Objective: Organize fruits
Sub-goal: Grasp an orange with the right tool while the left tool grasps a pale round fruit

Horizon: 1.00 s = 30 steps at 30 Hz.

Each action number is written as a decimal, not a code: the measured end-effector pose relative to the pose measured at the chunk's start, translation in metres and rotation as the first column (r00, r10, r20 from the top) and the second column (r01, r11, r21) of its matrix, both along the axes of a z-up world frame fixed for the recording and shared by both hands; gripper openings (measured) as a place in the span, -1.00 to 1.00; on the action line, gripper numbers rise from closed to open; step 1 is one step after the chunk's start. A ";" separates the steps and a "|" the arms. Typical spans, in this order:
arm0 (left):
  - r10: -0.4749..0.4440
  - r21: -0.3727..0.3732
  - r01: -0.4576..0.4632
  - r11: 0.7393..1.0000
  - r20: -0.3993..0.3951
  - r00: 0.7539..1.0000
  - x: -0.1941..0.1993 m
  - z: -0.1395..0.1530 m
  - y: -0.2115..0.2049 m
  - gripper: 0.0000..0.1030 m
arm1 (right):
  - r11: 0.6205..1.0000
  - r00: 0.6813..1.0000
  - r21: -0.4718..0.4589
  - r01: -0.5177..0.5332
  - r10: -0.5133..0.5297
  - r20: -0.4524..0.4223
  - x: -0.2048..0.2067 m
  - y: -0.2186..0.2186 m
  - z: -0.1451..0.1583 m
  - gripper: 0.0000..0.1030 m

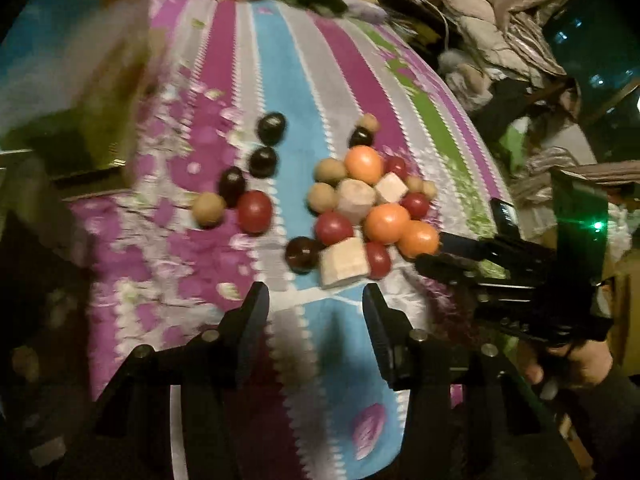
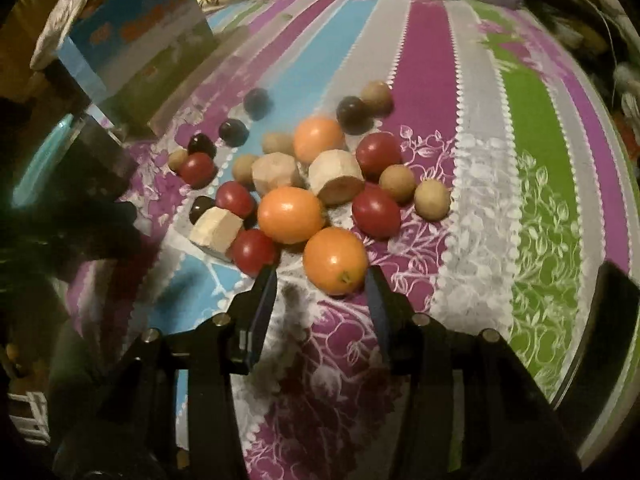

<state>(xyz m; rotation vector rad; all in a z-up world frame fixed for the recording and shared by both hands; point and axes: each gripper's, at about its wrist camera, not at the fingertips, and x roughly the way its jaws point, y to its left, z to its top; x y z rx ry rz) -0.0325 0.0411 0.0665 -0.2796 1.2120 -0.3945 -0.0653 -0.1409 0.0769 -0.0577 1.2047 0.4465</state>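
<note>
Fruits (image 2: 290,214) heaped in a loose cluster on the striped cloth (image 2: 428,92) covering the surface, with a few strays trailing toward the blue box (image 2: 132,44). Nearest orange one (image 2: 335,261) lying just ahead of the right gripper (image 2: 322,276), its fingers spread and empty, the fruit not yet between them. Left gripper (image 1: 314,294) likewise spread and holding nothing, poised just short of a pale cut block (image 1: 344,261).

Best handled by lowering the right fingers to either side of the orange one at its widest part, squeezing gently to keep the round skin from rolling out, and lifting straight up so the red neighbours stay put.

Count, as far as blur allows: three orange, six red, seven tan, about six dark, three pale cut blocks.
</note>
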 end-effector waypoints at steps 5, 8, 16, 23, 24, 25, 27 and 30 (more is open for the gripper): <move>-0.051 -0.057 0.048 0.997 -0.067 0.996 0.013 -0.017 -0.021 -0.05 | 1.000 0.999 -0.020 0.017 -0.018 -0.042 0.006 -0.006 -0.016 -0.08; -0.025 -0.057 0.022 0.998 -0.066 0.998 0.015 -0.026 -0.029 -0.05 | 0.999 1.000 -0.031 0.014 -0.014 -0.012 0.004 -0.004 -0.019 -0.08; 0.026 -0.046 -0.026 0.999 0.013 1.000 0.009 -0.038 -0.032 -0.05 | 0.996 0.997 -0.035 0.080 -0.079 0.020 0.008 -0.003 -0.022 -0.24; 0.056 -0.048 -0.053 0.997 0.052 0.997 0.010 -0.030 -0.028 -0.06 | 0.993 0.994 -0.029 0.110 -0.110 0.003 0.007 -0.004 -0.013 -0.24; 0.051 -0.041 -0.049 0.998 0.051 0.997 0.010 -0.031 -0.030 -0.10 | 0.993 0.993 -0.026 0.119 -0.119 0.007 0.004 -0.006 -0.011 -0.24; 0.049 -0.033 -0.047 0.998 0.046 0.998 0.012 -0.033 -0.032 -0.24 | 0.991 0.992 -0.024 0.128 -0.128 0.010 0.002 -0.007 -0.008 -0.24; 0.050 -0.021 -0.050 0.999 0.032 0.998 0.013 -0.039 -0.035 -0.27 | 0.989 0.989 -0.015 0.148 -0.148 0.016 -0.002 -0.011 -0.004 -0.24; 0.055 -0.002 -0.055 0.999 0.046 0.997 0.010 -0.040 -0.039 -0.27 | 0.986 0.986 -0.010 0.165 -0.164 0.025 -0.007 -0.017 0.000 -0.24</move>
